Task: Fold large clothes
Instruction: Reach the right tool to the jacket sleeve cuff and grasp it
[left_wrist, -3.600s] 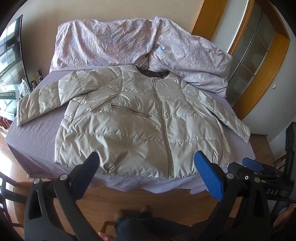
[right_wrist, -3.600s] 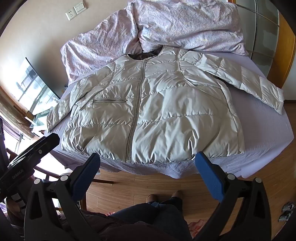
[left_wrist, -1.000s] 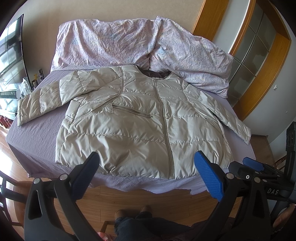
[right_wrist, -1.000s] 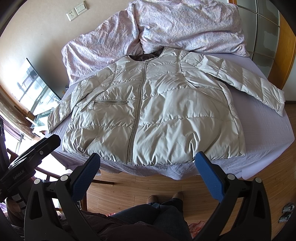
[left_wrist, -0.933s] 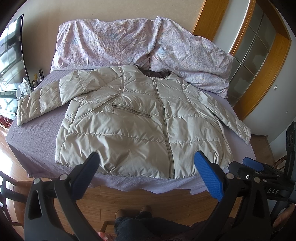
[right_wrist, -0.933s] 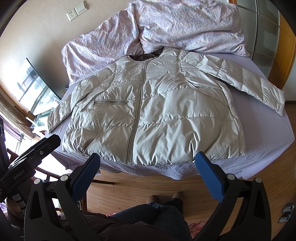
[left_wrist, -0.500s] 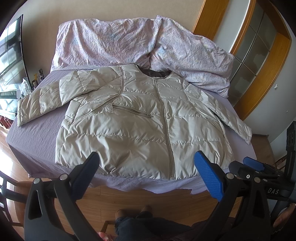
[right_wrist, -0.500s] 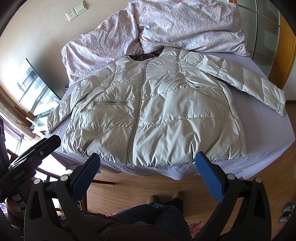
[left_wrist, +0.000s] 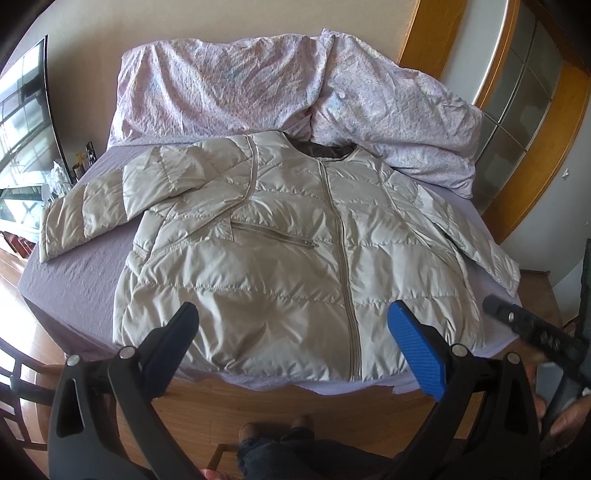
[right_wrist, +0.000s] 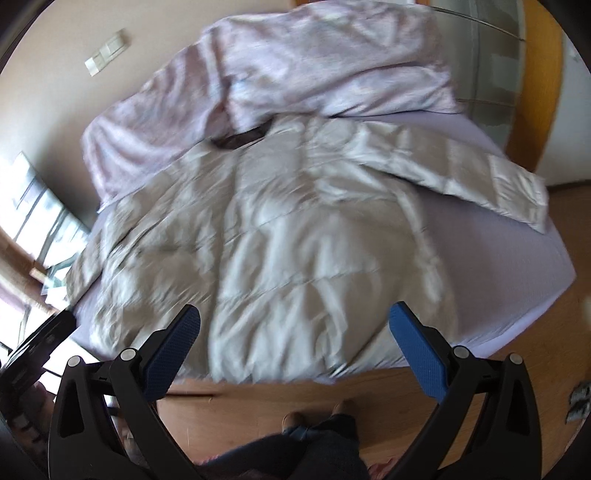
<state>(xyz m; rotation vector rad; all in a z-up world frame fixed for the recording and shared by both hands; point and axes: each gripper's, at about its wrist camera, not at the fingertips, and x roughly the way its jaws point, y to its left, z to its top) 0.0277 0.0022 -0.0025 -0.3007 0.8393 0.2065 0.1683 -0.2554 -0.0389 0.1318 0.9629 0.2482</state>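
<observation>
**Puffer jacket spread flat on a bed, both grippers held above its hem**

At the far left we see a window and a wood floor. Next, a bed (left_wrist: 74, 280) in a lilac sheet carries a pale beige quilted jacket (left_wrist: 280, 258), front up, zipped, collar toward two rumpled floral pillows (left_wrist: 229, 88) at the wall. Its one sleeve (left_wrist: 92, 206) lies out to the left; the other sleeve (right_wrist: 480, 177) reaches the right edge. Our left gripper (left_wrist: 291, 339) hangs over the hem, jaws wide apart, holding nothing. Our right gripper (right_wrist: 293, 339) is likewise spread and free, though that view is blurred, so fine detail is uncertain.
</observation>
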